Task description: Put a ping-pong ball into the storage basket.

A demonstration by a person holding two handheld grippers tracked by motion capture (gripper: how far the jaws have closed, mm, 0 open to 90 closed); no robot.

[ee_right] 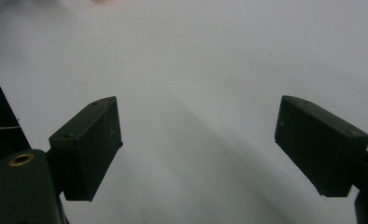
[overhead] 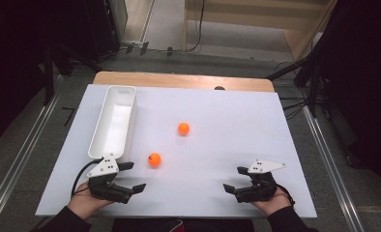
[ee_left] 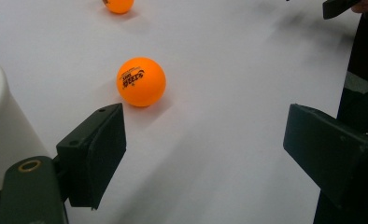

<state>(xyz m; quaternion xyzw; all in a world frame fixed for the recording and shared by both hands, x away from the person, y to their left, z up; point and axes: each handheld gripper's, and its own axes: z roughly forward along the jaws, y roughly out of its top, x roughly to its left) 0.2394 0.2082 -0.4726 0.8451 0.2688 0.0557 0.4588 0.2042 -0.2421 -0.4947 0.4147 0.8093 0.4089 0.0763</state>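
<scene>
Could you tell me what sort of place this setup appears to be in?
Probably a lab or workshop recording station: a white-covered table on grey flooring, dark stands and cables beside it, with only two orange balls and a white bin set out.

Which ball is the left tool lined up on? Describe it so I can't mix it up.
Start at the long white bin on the table's left. Just off its near end lies an orange ball, ahead of the open left tool. Unlike the farther orange ball, it sits closest to the person.
</scene>
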